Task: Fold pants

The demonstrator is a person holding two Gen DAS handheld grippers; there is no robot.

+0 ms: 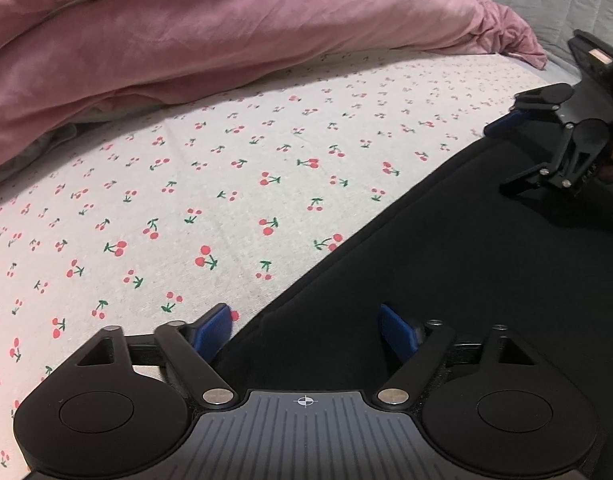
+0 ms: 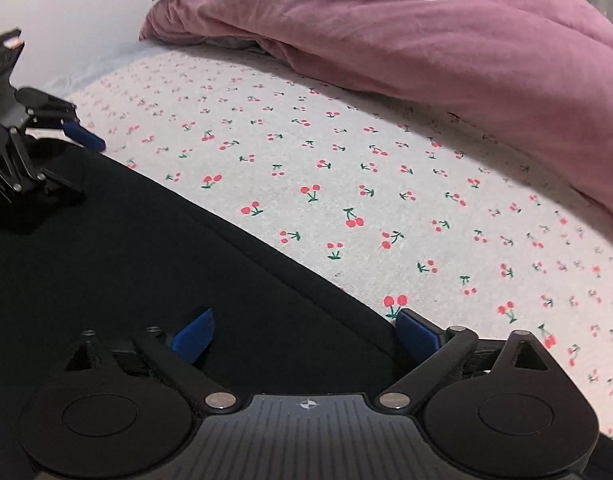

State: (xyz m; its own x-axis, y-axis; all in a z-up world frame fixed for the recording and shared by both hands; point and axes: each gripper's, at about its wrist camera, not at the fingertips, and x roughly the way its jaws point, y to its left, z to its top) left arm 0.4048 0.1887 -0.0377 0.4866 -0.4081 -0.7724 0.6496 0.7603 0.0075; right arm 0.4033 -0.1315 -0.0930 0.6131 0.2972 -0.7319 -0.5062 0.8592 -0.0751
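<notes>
While both stand open and empty, the left tool [image 1: 304, 332] and right tool [image 2: 306, 334] hover over the black pants [image 1: 446, 264].

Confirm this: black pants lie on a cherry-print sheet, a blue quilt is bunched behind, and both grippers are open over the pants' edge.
One thing is wrong: the quilt is pink, not blue, as both wrist views show. The rest stands: the black pants lie on the cherry-print sheet, with the left gripper and right gripper open over their edge.
</notes>
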